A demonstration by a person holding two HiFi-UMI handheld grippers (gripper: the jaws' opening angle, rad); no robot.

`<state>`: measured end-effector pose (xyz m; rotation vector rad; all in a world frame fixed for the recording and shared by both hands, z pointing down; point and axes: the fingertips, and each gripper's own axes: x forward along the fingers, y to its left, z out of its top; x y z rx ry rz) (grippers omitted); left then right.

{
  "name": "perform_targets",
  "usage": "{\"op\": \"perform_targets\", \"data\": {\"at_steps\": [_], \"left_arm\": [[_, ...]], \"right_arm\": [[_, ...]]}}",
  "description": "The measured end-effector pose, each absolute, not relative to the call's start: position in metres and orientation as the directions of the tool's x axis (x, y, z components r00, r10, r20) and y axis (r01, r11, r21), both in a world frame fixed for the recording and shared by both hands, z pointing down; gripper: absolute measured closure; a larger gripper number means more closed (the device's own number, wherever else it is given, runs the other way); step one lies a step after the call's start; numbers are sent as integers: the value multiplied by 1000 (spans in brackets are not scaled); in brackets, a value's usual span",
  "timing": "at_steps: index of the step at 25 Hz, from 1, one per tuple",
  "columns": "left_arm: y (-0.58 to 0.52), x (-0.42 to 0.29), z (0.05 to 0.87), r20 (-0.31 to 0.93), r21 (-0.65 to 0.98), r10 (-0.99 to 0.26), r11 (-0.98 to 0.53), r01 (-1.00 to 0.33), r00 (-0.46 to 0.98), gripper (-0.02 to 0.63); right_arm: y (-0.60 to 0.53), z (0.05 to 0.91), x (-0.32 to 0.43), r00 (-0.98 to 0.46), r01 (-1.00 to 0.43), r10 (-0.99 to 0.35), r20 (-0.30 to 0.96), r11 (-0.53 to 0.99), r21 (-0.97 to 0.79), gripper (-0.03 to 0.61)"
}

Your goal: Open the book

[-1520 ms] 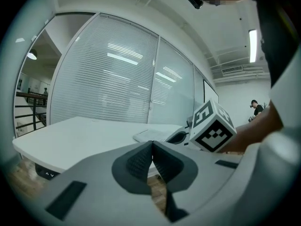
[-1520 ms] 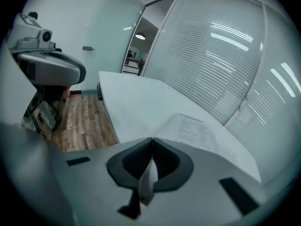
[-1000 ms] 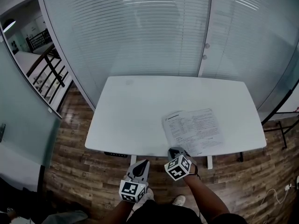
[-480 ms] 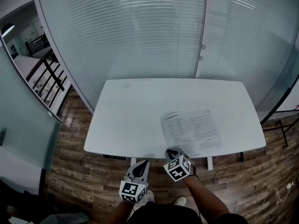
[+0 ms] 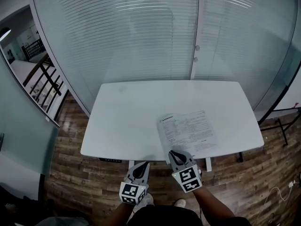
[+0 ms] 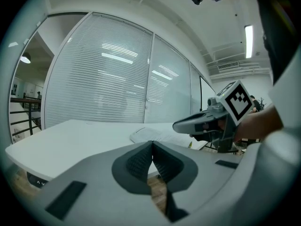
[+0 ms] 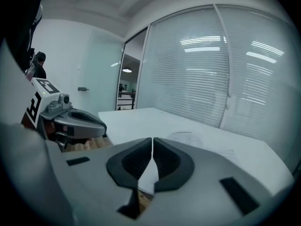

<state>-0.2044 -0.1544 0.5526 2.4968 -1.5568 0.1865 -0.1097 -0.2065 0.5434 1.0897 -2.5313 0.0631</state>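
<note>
The book lies on the white table at the front right, a printed white page facing up. My right gripper hovers at the table's front edge, its tip just before the book's near corner. Its jaws are opening, only a hairline apart, with nothing between them. My left gripper hangs below the front edge, left of the right one, shut and empty. In the left gripper view the book shows past the jaws, with the right gripper to the right of it.
Glass walls with blinds stand behind the table, with a door at the right. Wooden floor lies below the front edge. In the right gripper view the left gripper shows at the left.
My right gripper has risen at the table's front edge and tilted, so its marker cube now looks larger and nearer. The left gripper and the book have stayed put.
</note>
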Motion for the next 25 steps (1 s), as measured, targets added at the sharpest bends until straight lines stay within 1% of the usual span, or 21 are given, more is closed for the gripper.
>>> {"op": "perform_targets", "data": {"at_steps": [2, 5, 8, 11, 13, 17, 19, 25], "left_arm": [[-156, -200, 549, 206, 95, -868, -441, -893, 451, 600], [-158, -192, 538, 196, 100, -864, -453, -886, 464, 600], [-160, -183, 526, 172, 107, -861, -466, -878, 478, 600], [-163, -174, 522, 158, 121, -849, -489, -864, 504, 600], [-163, -168, 523, 158, 127, -838, -507, -852, 522, 600], [-162, -155, 526, 164, 124, -818, -537, -835, 551, 600], [-161, -150, 526, 170, 123, -811, -546, -829, 559, 600], [-162, -141, 525, 168, 109, -800, -566, -817, 576, 600]], "right_arm": [[-207, 527, -92, -608, -743, -728, 316, 662, 97, 572], [-205, 502, -68, -582, -788, -784, 217, 609, 88, 572], [-200, 476, -48, -555, -816, -825, 107, 565, 121, 574], [-195, 462, -31, -526, -835, -849, 40, 525, 161, 575], [-193, 460, -21, -499, -852, -866, 34, 498, 163, 575], [-188, 459, 2, -429, -892, -898, 95, 438, 113, 575], [-185, 465, 9, -422, -898, -903, 82, 429, 96, 575], [-175, 465, 18, -425, -896, -905, 30, 425, 129, 577]]}}
